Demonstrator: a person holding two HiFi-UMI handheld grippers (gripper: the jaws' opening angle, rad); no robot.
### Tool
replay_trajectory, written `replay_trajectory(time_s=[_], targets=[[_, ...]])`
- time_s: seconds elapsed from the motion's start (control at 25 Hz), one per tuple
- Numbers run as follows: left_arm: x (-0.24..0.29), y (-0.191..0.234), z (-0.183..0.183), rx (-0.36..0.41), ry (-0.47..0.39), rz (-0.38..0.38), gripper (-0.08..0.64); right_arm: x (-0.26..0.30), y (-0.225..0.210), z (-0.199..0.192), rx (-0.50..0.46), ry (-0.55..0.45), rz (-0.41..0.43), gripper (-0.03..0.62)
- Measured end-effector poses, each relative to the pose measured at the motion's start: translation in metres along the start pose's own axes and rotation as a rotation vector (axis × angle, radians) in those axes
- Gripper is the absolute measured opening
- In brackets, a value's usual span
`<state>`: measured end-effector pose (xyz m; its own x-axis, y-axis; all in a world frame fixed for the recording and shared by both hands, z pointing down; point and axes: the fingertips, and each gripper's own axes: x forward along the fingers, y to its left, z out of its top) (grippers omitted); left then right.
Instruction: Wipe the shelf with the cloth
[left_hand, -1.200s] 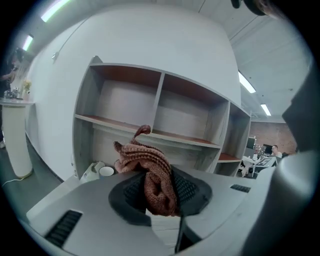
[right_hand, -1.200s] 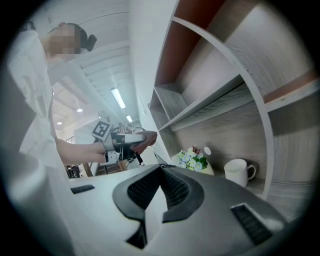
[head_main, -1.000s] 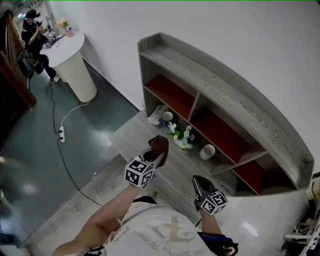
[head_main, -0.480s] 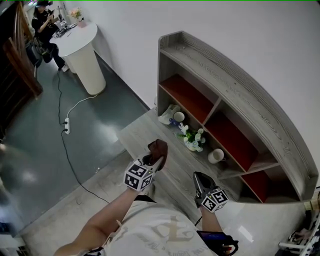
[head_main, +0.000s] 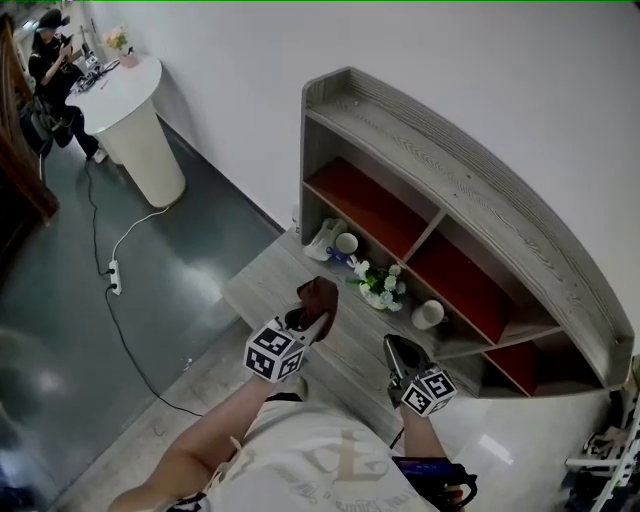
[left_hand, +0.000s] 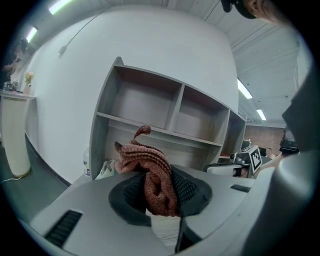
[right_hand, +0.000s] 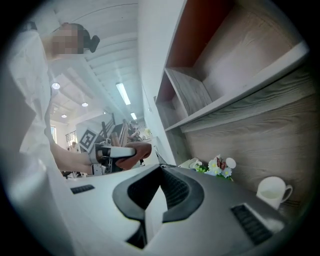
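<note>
Rust-brown knit cloth (left_hand: 150, 170) is bunched in my left claw (head_main: 313, 318), jaws clamped mid-wad. It looks soft, light and floppy, so grip the bunch. Right claw (head_main: 396, 347) is closed on nothing. Grey wood shelf (head_main: 450, 190) at 12 o'clock. Flowers (head_main: 378, 285) and mug (head_main: 428, 313) at 1 o'clock look fragile. Dark floor (head_main: 150, 270) at 9.

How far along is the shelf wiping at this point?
Done: the cloth is picked up, clamped in the left gripper. In hand: it is held over the lower ledge, facing the shelf, with no contact visible. The right gripper is shut and empty. Left: all the wiping.
</note>
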<state>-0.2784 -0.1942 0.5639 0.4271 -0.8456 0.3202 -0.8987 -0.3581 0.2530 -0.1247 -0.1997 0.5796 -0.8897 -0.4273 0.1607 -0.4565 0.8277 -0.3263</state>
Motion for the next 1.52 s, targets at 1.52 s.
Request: replay_trajectory(time_s=[1.52], targets=[[0.202,-0.038,0.138,0.585,0.326,-0.367,0.098,-0.004,-0.017,0.006,0.043,-0.102,-0.332,0.005]])
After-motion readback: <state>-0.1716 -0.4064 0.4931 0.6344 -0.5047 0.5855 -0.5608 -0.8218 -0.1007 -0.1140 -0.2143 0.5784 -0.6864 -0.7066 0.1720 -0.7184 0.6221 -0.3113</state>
